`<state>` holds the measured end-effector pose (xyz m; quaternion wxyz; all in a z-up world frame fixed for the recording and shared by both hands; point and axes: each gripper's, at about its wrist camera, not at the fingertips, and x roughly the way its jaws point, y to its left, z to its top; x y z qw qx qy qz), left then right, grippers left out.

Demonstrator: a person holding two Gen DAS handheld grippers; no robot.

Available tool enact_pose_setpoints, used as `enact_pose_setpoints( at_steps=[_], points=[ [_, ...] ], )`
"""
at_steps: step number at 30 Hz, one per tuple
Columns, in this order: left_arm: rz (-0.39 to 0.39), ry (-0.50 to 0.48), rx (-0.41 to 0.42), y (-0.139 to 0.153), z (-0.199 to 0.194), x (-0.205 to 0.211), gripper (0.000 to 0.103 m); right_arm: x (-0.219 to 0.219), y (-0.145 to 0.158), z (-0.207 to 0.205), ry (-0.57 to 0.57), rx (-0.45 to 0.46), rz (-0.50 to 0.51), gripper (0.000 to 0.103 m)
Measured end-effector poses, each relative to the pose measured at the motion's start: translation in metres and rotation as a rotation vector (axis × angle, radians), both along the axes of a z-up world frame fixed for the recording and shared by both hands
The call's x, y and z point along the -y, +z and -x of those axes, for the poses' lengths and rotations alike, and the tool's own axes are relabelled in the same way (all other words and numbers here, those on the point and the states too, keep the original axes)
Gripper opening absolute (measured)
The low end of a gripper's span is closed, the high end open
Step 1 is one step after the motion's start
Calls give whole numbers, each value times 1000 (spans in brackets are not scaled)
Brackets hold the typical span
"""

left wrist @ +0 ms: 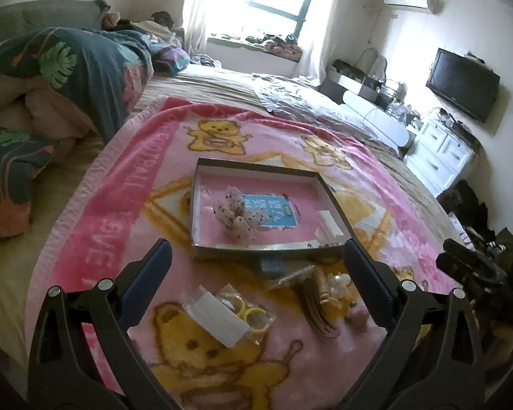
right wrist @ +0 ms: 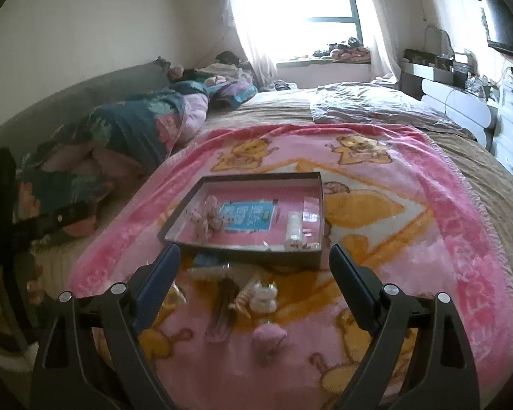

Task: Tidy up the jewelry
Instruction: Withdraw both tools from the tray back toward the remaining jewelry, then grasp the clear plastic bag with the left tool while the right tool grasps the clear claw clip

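Note:
A shallow dark-walled box (left wrist: pixel 256 168) (right wrist: pixel 263 175) with a pink floor lies on the pink bear blanket. Inside it are a dotted fabric scrunchie (left wrist: pixel 237 215) (right wrist: pixel 207 218), a blue card (left wrist: pixel 273 212) (right wrist: pixel 248 217) and a small white case (left wrist: pixel 328 225) (right wrist: pixel 294 227). Loose pieces lie in front of the box: a bag of yellow rings (left wrist: pixel 246 311), brown cords (left wrist: pixel 319 304) (right wrist: pixel 222 311), a white beaded piece (left wrist: pixel 338 280) (right wrist: pixel 263 295) and a pink pompom (right wrist: pixel 270 335). My left gripper (left wrist: pixel 254 253) hovers open over these pieces. My right gripper (right wrist: pixel 254 253) is open too, and both hold nothing.
The blanket (left wrist: pixel 119 205) (right wrist: pixel 427 205) covers a wide bed. A rumpled floral duvet (left wrist: pixel 68 78) (right wrist: pixel 126 126) lies to the left. White drawers (left wrist: pixel 441 153) and a wall television (left wrist: pixel 461 83) stand to the right. A black device (left wrist: pixel 475 273) sits at the right edge of the left wrist view.

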<state>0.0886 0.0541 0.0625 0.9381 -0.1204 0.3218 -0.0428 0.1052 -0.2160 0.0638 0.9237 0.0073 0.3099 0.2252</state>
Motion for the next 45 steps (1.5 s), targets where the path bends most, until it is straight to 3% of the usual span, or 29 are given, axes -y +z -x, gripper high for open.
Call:
enact_pose_setpoints(
  at_steps=[21, 37, 40, 45],
  points=[
    [-75, -43, -154, -56, 20, 22, 94, -6, -40, 24, 72, -69, 76, 88],
    [-199, -161, -202, -95, -10, 62, 93, 0, -88, -7, 47, -210, 65, 88],
    [-208, -186, -206, -100, -26, 67, 86, -1, -93, -15, 43, -223, 70, 88],
    [-223, -235, -218, -109, -51, 73, 64, -3, -100, -28, 47, -237, 76, 88]
  ],
)
